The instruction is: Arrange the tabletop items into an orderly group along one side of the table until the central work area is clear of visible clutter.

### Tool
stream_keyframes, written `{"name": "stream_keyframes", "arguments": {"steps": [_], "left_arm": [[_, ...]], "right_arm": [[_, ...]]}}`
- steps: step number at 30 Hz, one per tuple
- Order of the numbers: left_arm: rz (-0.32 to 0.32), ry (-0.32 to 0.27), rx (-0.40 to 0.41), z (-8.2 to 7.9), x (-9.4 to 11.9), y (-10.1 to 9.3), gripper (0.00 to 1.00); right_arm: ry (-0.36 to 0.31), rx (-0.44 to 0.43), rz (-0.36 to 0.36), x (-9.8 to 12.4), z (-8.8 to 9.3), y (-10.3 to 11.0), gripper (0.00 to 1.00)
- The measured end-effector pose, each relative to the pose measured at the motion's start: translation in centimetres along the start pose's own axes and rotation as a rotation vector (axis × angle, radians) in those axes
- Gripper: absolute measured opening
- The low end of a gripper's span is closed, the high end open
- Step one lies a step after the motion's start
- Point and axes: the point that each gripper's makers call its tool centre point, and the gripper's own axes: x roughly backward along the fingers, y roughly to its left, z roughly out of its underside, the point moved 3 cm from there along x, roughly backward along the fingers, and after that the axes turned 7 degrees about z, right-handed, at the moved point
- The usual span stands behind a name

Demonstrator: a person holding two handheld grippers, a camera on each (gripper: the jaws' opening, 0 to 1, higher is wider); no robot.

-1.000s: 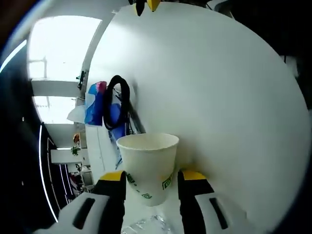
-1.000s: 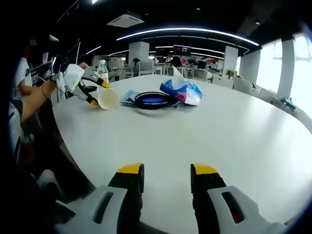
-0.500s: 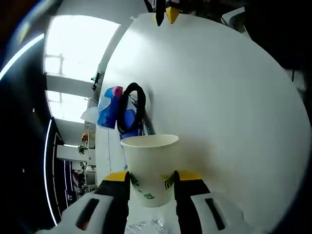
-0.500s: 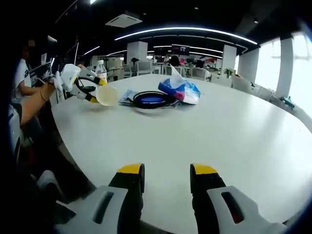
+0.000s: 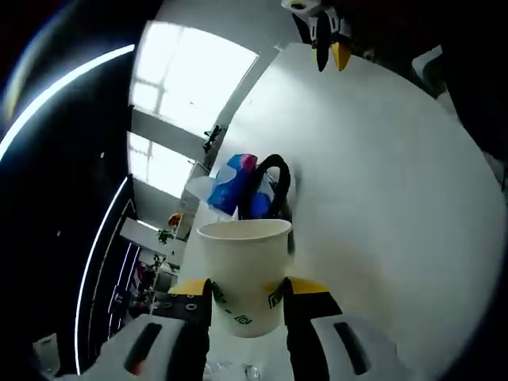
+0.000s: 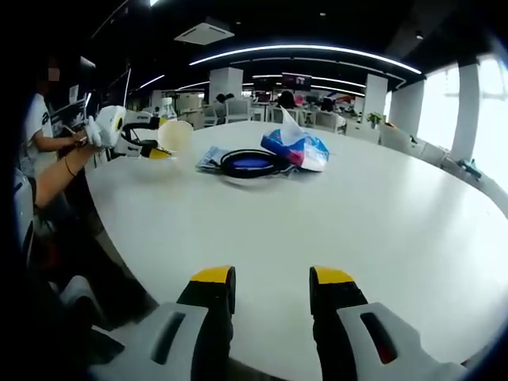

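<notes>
A white paper cup (image 5: 242, 270) with green marks sits between the jaws of my left gripper (image 5: 248, 289), which is shut on it. In the right gripper view the same cup (image 6: 175, 135) hangs above the table's far left edge, held by the left gripper (image 6: 152, 143). A blue tissue pack (image 5: 231, 181) and a black cable loop (image 5: 275, 181) lie beyond the cup. The tissue pack (image 6: 296, 148) and the cable loop (image 6: 252, 163) rest on the far side of the white round table (image 6: 357, 214). My right gripper (image 6: 271, 287) stands open over the near edge, holding nothing.
A person's arm (image 6: 55, 171) reaches in along the table's left edge. Flat papers (image 6: 208, 159) lie under the loop's left side. Office desks and chairs stand behind the table. The right gripper (image 5: 330, 41) shows across the table in the left gripper view.
The left gripper's jaws have shut on the cup, then lifted it off the table and turned it more upright. The right gripper has stayed still.
</notes>
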Motion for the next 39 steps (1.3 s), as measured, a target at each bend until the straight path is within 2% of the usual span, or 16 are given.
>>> {"name": "stream_keyframes", "arguments": {"steps": [2, 3, 8, 10, 13, 14, 15, 16, 20, 22, 24, 27, 28, 30, 39], "left_arm": [[-0.058, -0.018, 0.021, -0.1, 0.3, 0.6, 0.35], [-0.067, -0.02, 0.044, 0.0, 0.4, 0.7, 0.35], [-0.075, -0.078, 0.116, -0.4, 0.7, 1.1, 0.35], [-0.113, -0.096, 0.164, -0.4, 0.9, 1.5, 0.35], [-0.161, -0.144, 0.281, -0.2, 1.1, 2.1, 0.35], [-0.177, -0.161, 0.305, -0.2, 1.3, 2.3, 0.35], [-0.221, -0.191, 0.305, -0.3, 1.6, 2.7, 0.35], [-0.238, -0.195, 0.307, -0.3, 1.8, 2.7, 0.36], [-0.288, -0.16, 0.383, 0.7, 1.8, 2.8, 0.35], [-0.29, -0.156, 0.415, 1.0, 1.7, 2.6, 0.36], [-0.3, -0.174, 0.486, 1.3, 1.5, 2.1, 0.36], [-0.31, -0.185, 0.535, 1.6, 1.4, 1.9, 0.36], [-0.342, -0.187, 0.59, 2.0, 1.4, 2.1, 0.36], [-0.341, -0.197, 0.644, 2.4, 1.2, 2.2, 0.36], [-0.399, -0.15, 0.692, 4.0, 0.5, 2.7, 0.37]], "right_arm": [[0.004, 0.003, 0.0, -0.1, 0.0, 0.0, 0.35], [0.005, 0.004, 0.001, -0.1, -0.1, -0.1, 0.35], [0.0, 0.008, -0.002, -0.2, -0.3, 0.1, 0.35], [0.003, 0.008, -0.002, -0.2, -0.2, 0.1, 0.35], [0.005, 0.007, -0.003, -0.3, -0.2, 0.1, 0.35], [0.006, 0.008, -0.004, -0.3, -0.1, 0.1, 0.35], [0.008, 0.009, -0.003, -0.3, -0.1, 0.1, 0.35], [0.007, 0.01, -0.002, -0.2, -0.1, 0.0, 0.35], [-0.001, 0.003, 0.006, -0.1, -0.3, -0.3, 0.35], [-0.004, 0.002, 0.006, -0.1, -0.3, -0.3, 0.35], [-0.002, 0.002, 0.001, -0.1, -0.2, -0.2, 0.35], [0.0, 0.008, -0.001, -0.2, -0.2, -0.1, 0.35], [-0.003, 0.007, -0.001, -0.2, -0.3, -0.1, 0.35], [-0.01, 0.007, -0.003, -0.2, -0.5, -0.1, 0.35], [-0.003, 0.01, -0.005, -0.4, -0.3, -0.2, 0.35]]}}
